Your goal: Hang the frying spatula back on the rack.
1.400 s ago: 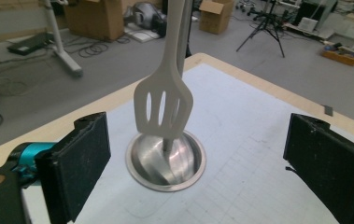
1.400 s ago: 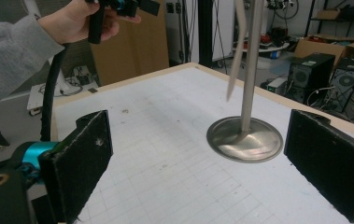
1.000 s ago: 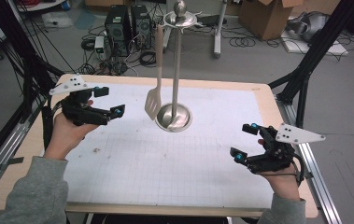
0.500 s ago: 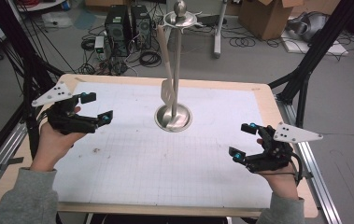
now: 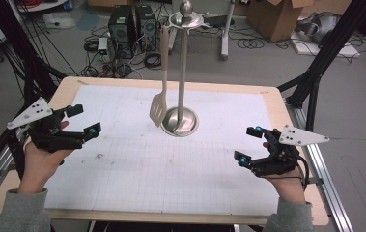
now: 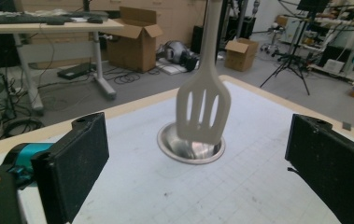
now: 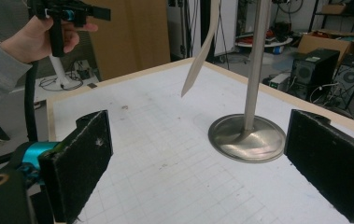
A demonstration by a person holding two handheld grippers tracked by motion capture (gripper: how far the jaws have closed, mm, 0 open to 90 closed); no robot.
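A beige slotted spatula point(image 5: 160, 92) hangs from the top of a steel utensil stand point(image 5: 181, 121) at the table's middle back; its blade point(image 6: 202, 107) hovers just above the stand's round base point(image 7: 247, 136). My left gripper point(image 5: 84, 121) is held over the left side of the table, open and empty, well away from the spatula. Over the right front of the table my right gripper point(image 5: 249, 145) is open too, with nothing between its pads. From the right gripper view the left gripper point(image 7: 69, 14) appears far off, in a hand with a grey sleeve.
A white gridded mat point(image 5: 171, 159) covers the wooden table point(image 5: 287, 116). Behind the table the floor holds computer towers point(image 5: 130, 24), cables and cardboard boxes point(image 5: 277, 17). Black frame struts point(image 5: 316, 72) stand at both sides.
My left gripper has let go of the spatula and pulled back to the left. The spatula now hangs free, swinging on the stand. My right gripper has stayed put.
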